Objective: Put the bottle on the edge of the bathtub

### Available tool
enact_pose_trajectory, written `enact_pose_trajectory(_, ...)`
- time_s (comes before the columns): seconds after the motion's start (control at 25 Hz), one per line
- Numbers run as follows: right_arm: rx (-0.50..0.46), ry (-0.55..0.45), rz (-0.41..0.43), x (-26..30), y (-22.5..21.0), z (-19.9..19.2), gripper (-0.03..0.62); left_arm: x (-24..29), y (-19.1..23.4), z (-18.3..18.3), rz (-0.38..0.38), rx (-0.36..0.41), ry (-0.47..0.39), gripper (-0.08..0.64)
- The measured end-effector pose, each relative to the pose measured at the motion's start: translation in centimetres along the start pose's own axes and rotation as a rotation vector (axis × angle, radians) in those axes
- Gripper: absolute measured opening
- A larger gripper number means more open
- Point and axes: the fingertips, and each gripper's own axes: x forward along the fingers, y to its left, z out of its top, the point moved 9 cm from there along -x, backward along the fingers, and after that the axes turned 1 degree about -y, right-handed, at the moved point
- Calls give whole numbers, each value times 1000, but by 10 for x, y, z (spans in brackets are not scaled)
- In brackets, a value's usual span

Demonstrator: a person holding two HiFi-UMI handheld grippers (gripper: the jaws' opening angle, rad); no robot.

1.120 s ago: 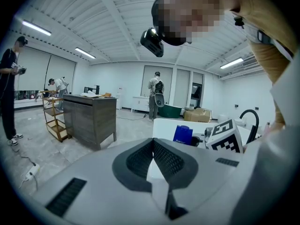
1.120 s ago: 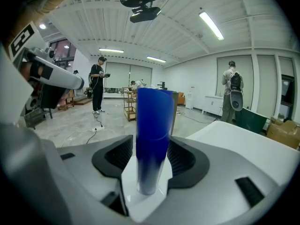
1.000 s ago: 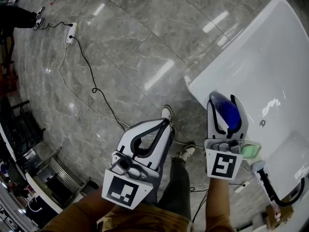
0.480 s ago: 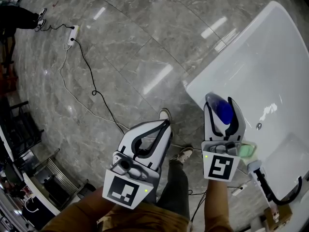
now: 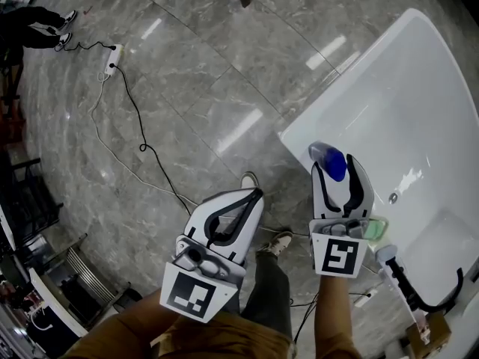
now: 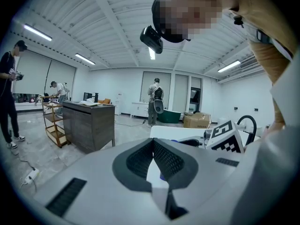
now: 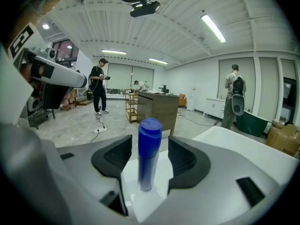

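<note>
Floor: grey veined marble tiles (image 5: 187, 88), glossy, filling the head view's left and middle.
Tub: white glossy bathtub (image 5: 359, 69) at the right, its near corner just ahead of the right tool.
Left tool: left two-jaw gripper (image 6: 153, 142), jaws closed tip to tip with nothing between them, held over the floor well clear of the tub.
Right tool: right two-jaw gripper (image 5: 334, 164), jaws spread wide and gripping nothing.
Bottle: blue cylindrical plastic bottle (image 7: 149, 149), upright on the tub's edge, a gap showing on either side.
Change: a second ago it sat deep between the right jaws; now it stands out at their tips.
Meaning: placement looks made. What is left is probably a clean backing-off without a knock.
</note>
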Motion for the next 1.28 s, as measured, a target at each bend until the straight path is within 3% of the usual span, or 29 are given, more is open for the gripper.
enact_pose_trajectory(0.84, -43, 31, 73, -49, -3, 35, 227, -20, -29, 39, 3, 26, -60, 5)
enact_pose_trajectory(1.28, -40, 42, 56, -80, -6, 65, 43, -46, -40, 75, 26, 67, -83, 5)
